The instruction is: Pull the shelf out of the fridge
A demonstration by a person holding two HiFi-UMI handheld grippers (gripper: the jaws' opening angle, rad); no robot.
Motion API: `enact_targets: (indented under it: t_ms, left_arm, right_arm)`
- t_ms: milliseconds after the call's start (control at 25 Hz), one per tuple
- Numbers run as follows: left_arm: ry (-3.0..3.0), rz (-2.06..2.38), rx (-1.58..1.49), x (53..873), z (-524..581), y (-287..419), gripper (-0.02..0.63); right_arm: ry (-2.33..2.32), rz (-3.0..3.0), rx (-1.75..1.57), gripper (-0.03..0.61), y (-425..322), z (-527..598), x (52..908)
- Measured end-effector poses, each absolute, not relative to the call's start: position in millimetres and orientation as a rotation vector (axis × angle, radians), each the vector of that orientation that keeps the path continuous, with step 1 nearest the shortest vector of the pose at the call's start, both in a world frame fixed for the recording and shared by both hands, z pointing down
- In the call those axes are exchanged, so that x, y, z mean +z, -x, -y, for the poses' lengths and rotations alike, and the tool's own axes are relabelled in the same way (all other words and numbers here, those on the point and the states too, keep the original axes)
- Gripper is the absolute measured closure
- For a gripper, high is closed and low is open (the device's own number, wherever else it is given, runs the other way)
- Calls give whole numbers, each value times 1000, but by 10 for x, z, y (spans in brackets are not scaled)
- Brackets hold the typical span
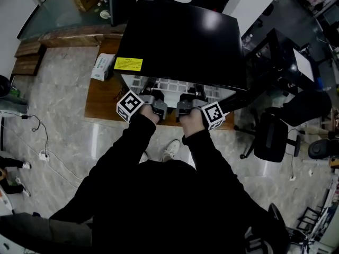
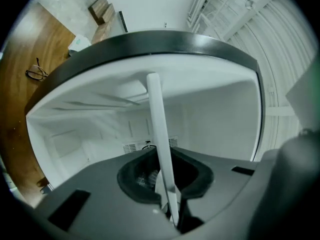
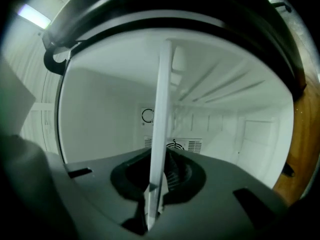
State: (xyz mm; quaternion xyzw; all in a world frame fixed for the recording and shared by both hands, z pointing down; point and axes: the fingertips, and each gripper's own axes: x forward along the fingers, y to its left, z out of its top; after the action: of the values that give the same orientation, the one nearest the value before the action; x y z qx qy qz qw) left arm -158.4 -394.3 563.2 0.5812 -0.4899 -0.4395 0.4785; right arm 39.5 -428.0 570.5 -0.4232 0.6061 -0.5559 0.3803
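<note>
A black fridge (image 1: 180, 36) stands open in front of me, seen from above in the head view. Its white shelf (image 1: 175, 85) shows at the open front. Both grippers reach in at that front edge, side by side: my left gripper (image 1: 157, 102) and my right gripper (image 1: 186, 102). In the left gripper view the shelf's front edge (image 2: 159, 129) runs edge-on as a white strip between the jaws, and the left gripper (image 2: 163, 159) is shut on it. The right gripper (image 3: 159, 159) is likewise shut on the white strip (image 3: 161, 109). The white fridge interior (image 3: 225, 134) lies behind.
The fridge stands on a low wooden platform (image 1: 100, 102). A white bag (image 1: 101, 66) lies at its left, and the fridge's black door (image 1: 275, 57) hangs open at right. An office chair (image 1: 273, 136) stands to the right. A cable (image 1: 42, 142) trails on the floor at left.
</note>
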Motion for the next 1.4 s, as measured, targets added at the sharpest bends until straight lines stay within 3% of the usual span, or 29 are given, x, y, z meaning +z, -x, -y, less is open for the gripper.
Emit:
enact_targets:
  t_ms: [1000, 1400]
  left_arm:
    - [-1409, 1045, -981, 5593, 2667, 1457, 577]
    - [-1552, 939, -978, 5142, 2133, 1405, 578]
  right_arm:
    - [1150, -1484, -1367, 547, -532, 2870, 5630]
    - [1108, -1477, -1268, 549, -597, 2225, 5224]
